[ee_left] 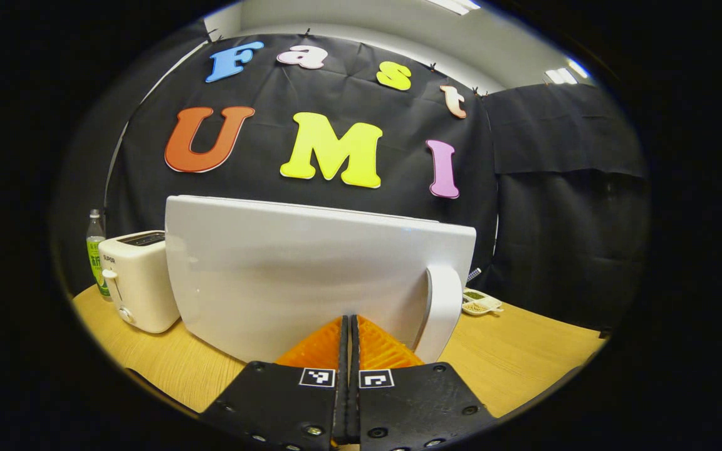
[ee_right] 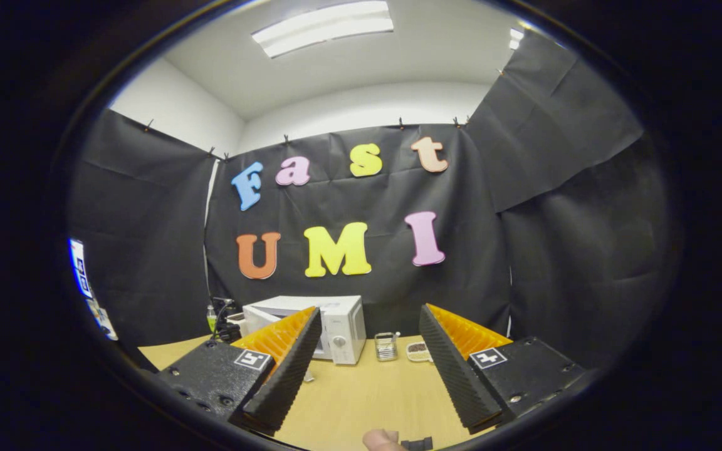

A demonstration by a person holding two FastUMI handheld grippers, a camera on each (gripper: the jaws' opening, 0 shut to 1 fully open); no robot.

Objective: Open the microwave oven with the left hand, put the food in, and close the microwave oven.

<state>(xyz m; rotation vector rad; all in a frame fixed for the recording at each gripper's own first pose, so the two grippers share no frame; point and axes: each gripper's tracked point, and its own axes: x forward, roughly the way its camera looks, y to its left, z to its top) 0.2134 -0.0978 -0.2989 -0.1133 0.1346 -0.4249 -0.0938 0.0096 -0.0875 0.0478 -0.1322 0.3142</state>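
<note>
The white microwave door [ee_left: 311, 275] stands close in front of my left gripper [ee_left: 350, 321], its outer face toward the camera and its curved handle [ee_left: 442, 310] at the right edge. The left gripper's fingers are shut together with nothing between them, their tips at the door's lower face; contact cannot be told. In the right gripper view the microwave [ee_right: 336, 326] stands far back on the wooden table [ee_right: 361, 394], partly hidden behind one finger. My right gripper [ee_right: 368, 310] is open and holds nothing. A small divided dish of food [ee_left: 480, 302] lies right of the microwave, the same dish [ee_right: 419, 352] showing between the right gripper's fingers.
A white toaster [ee_left: 138, 282] and a green-labelled bottle [ee_left: 95, 254] stand left of the door. A clear little container [ee_right: 386, 346] sits beside the dish. A fingertip of a person [ee_right: 381, 440] shows at the bottom edge. Black cloth walls close the booth behind.
</note>
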